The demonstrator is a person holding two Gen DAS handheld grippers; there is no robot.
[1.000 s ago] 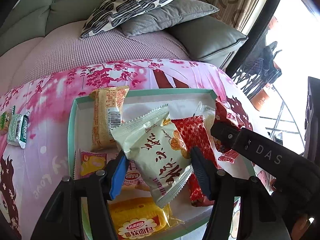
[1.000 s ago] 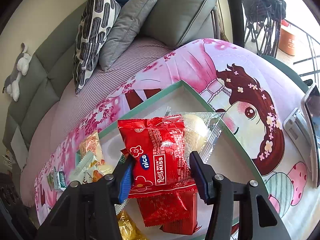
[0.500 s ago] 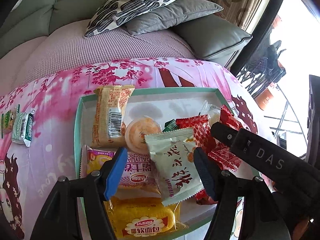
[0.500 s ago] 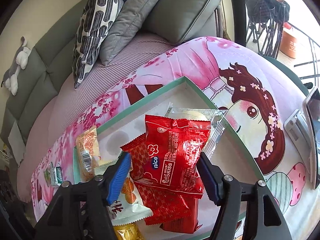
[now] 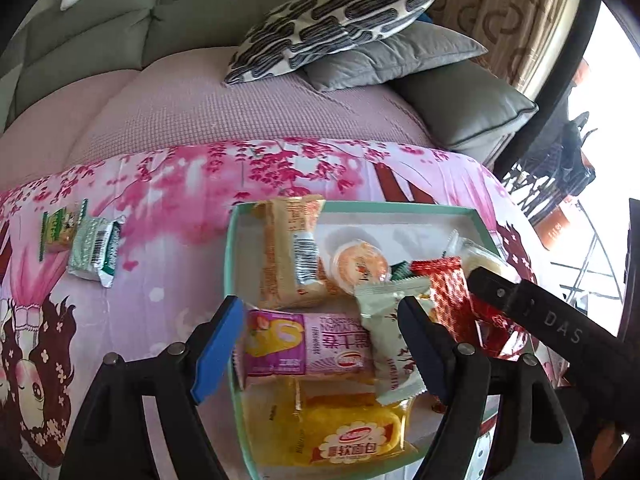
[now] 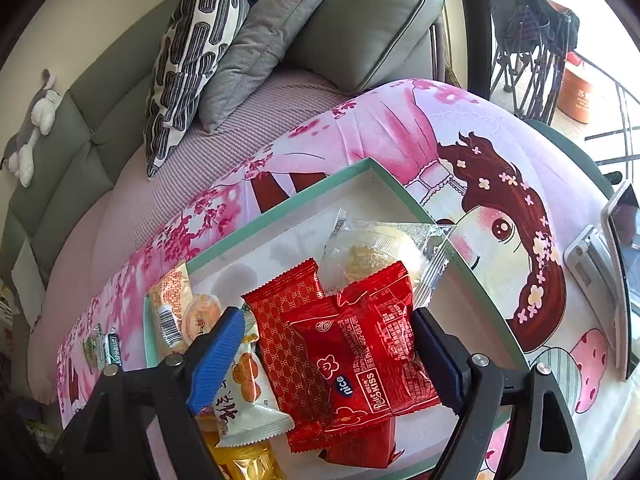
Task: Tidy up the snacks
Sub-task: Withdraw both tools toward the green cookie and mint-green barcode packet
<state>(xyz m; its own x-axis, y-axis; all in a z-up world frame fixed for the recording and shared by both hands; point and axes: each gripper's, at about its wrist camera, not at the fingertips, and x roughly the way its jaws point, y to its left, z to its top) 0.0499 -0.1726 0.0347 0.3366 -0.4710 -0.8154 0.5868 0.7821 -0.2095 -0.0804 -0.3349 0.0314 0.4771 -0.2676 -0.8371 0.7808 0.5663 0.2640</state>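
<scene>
A teal-rimmed tray (image 5: 232, 240) on the pink cloth holds several snack packs. My left gripper (image 5: 320, 344) is open and empty above the tray's near left part; the cream pack (image 5: 390, 336) lies loose among a pink pack (image 5: 316, 344) and a yellow bread pack (image 5: 344, 436). My right gripper (image 6: 328, 360) is open, its jaws either side of the red "nice" pack (image 6: 360, 356), which rests on other red packs (image 6: 286, 336) in the tray (image 6: 288, 204). Two green packs (image 5: 94, 248) lie on the cloth left of the tray.
A sofa with cushions (image 5: 332, 24) stands behind the table. A phone on a stand (image 6: 620, 264) sits at the table's right edge. The right gripper's arm (image 5: 552, 328) reaches over the tray's right side.
My left gripper opened, dropped the cream pack into the tray and swung left. My right gripper opened and the red pack settled onto the tray's pile.
</scene>
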